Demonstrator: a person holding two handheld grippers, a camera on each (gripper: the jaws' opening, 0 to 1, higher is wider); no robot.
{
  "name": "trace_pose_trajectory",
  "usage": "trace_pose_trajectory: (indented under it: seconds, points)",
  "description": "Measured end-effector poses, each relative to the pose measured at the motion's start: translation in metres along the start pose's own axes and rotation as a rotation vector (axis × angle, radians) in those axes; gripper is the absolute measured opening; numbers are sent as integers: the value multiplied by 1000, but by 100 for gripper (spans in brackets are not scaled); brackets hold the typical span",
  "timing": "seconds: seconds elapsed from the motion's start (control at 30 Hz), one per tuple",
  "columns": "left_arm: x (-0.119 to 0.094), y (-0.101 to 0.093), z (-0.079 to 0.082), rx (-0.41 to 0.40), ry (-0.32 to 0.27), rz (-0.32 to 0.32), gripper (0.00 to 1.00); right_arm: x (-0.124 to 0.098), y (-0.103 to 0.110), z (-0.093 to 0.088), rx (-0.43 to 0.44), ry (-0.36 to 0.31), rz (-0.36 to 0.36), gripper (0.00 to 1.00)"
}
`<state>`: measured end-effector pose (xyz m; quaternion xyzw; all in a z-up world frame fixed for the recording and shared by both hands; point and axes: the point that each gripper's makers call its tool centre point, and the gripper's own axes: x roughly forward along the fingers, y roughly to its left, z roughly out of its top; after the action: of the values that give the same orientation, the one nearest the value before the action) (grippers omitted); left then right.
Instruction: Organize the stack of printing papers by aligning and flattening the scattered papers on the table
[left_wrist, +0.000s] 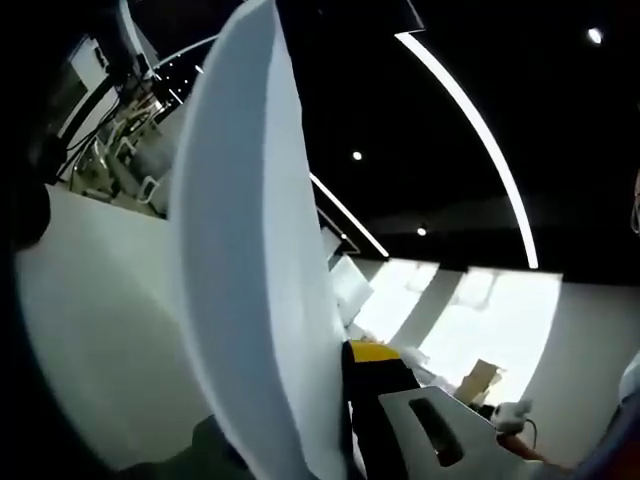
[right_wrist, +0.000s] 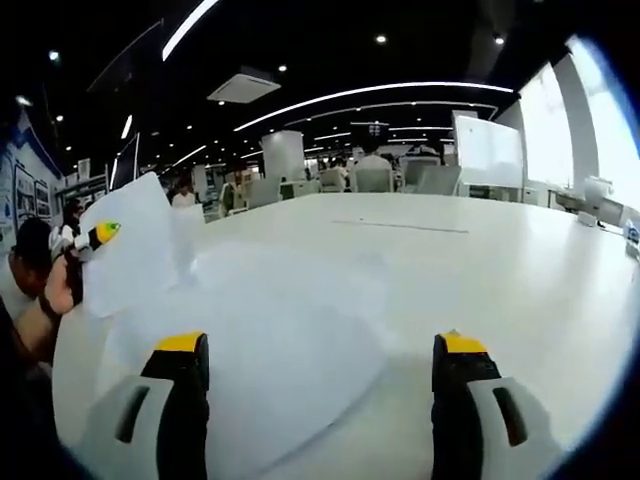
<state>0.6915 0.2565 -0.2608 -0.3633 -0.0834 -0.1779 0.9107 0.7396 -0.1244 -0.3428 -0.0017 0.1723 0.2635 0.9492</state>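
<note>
Left claw (right_wrist: 98, 236) grips raised paper (left_wrist: 250, 260) | right claw (right_wrist: 318, 375) wide | no writing

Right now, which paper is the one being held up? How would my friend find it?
Start at the big white table, then look to its left edge, where a person's hand holds the left gripper. The lifted paper stands up in its jaws, while the other papers lie flat on the table.

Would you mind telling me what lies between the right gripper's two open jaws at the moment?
In the right gripper view, a loose sheet of paper lies flat on the white table between the right gripper's open jaws; the jaws are not closed on it.
</note>
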Motion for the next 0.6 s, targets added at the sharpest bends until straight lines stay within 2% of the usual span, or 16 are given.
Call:
trace_pose_trajectory:
  seconds: [0.4, 0.6]
  points:
    - [1, 0, 0, -6, 1, 1, 6, 2, -2, -5, -33, 31, -23, 88]
    - [1, 0, -1, -6, 2, -1, 7, 2, -2, -5, -21, 28, -17, 89]
